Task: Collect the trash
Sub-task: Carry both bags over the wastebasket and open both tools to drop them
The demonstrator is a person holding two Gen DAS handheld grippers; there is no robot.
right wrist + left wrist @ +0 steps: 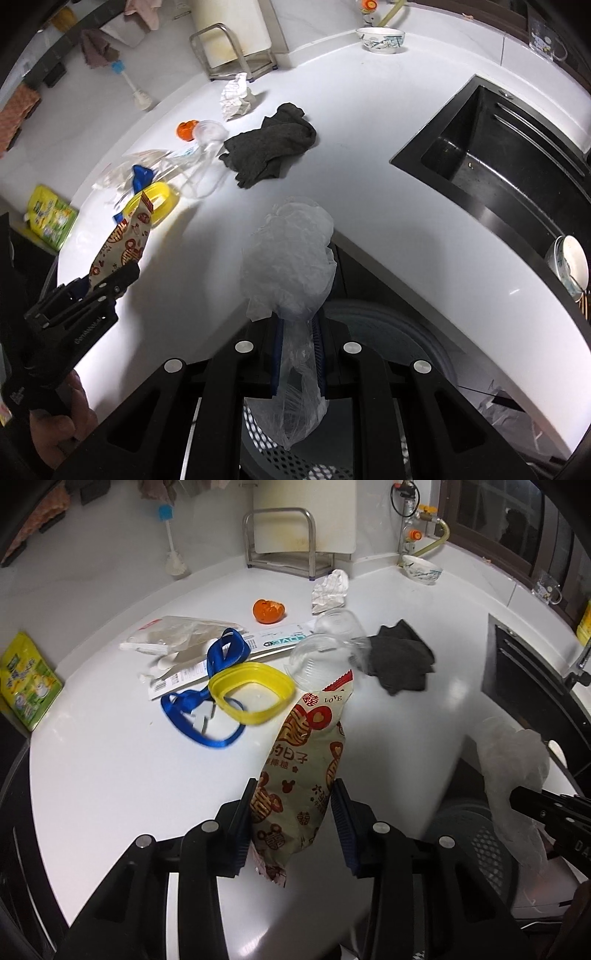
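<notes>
The left gripper (293,823) has its fingers closed on a printed candy bag (299,771), lifted over the white table's (110,768) near edge. The right gripper (297,354) pinches a crumpled clear plastic bag (288,258) above a perforated bin (280,461). Farther back lie a yellow lid ring (251,692), a blue lanyard (201,716), a dark cloth (400,657) and a mandarin (269,610).

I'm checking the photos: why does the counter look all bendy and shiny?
Left wrist view: the fisheye lens curves the white counter, with lamp glare near the bottom; the blue lanyard looks smeared. Right wrist view: same curving, dark corners, glare beside the yellow lid.
</notes>
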